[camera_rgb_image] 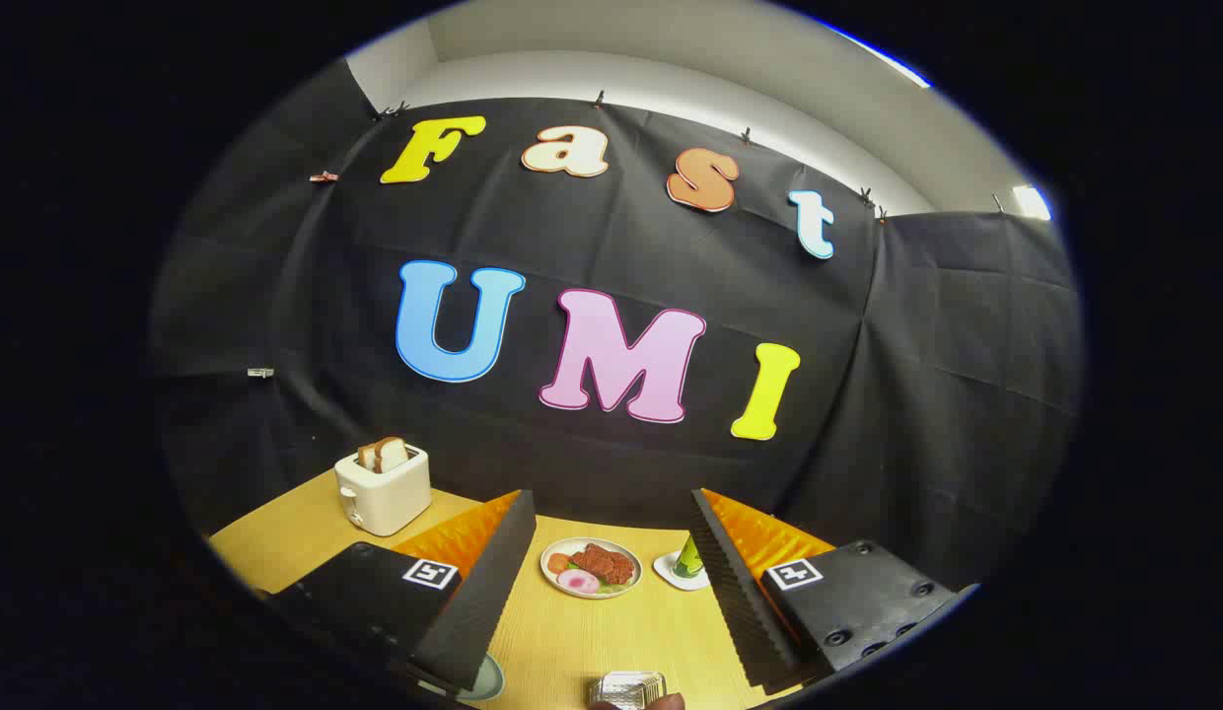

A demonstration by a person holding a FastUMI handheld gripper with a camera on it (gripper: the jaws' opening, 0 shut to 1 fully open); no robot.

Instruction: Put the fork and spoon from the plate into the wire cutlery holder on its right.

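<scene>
Hovering above the light wooden table (572, 641), the gripper (611, 582) has its two ridged black fingers (483, 582) spread wide apart, released, grasping nothing. Beyond the fingers, centred between them, sits a white round plate of toy food (591, 567). Right of it, by the right finger, a small green cone on a white dish (686, 564). Far left: white toaster with bread slices (383, 487). Near, between the fingers: a silvery wire object (626, 688), possibly the cutlery holder; fork and spoon cannot be made out.
</scene>
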